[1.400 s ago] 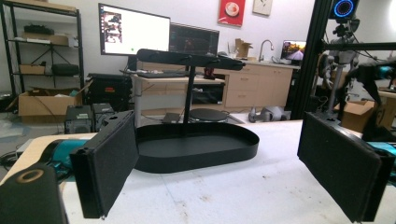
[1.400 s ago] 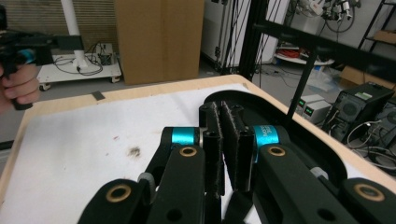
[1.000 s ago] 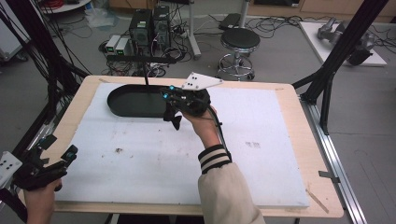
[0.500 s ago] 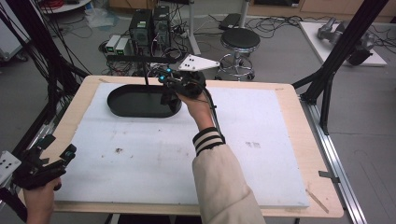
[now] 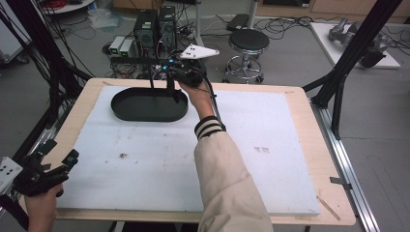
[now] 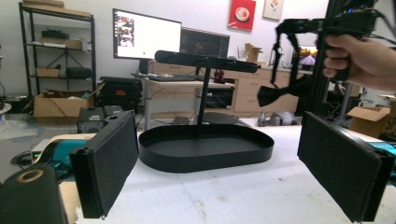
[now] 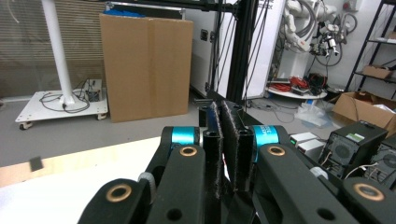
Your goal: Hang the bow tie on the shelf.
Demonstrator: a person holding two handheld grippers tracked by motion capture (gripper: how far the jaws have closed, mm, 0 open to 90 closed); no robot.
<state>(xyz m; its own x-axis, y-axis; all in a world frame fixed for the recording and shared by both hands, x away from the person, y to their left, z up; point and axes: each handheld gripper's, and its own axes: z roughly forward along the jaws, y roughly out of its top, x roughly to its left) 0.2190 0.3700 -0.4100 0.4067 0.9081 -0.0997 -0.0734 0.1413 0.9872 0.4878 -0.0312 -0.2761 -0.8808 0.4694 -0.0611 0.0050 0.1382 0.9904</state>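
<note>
We hold the right tool (image 5: 170,86), pressed shut on nothing, over the black oval metal tray (image 5: 149,104) upper left; the left tool (image 5: 54,162) waits wide at lower left.

No text, label, brand or number can be read in any view. The lit monitor (image 6: 146,41) in the left gripper view shows windows too small to make out, the red wall picture (image 6: 242,14) bears only a pale round shape, and the computer tower (image 7: 356,148) carries a blurred green sticker.
</note>
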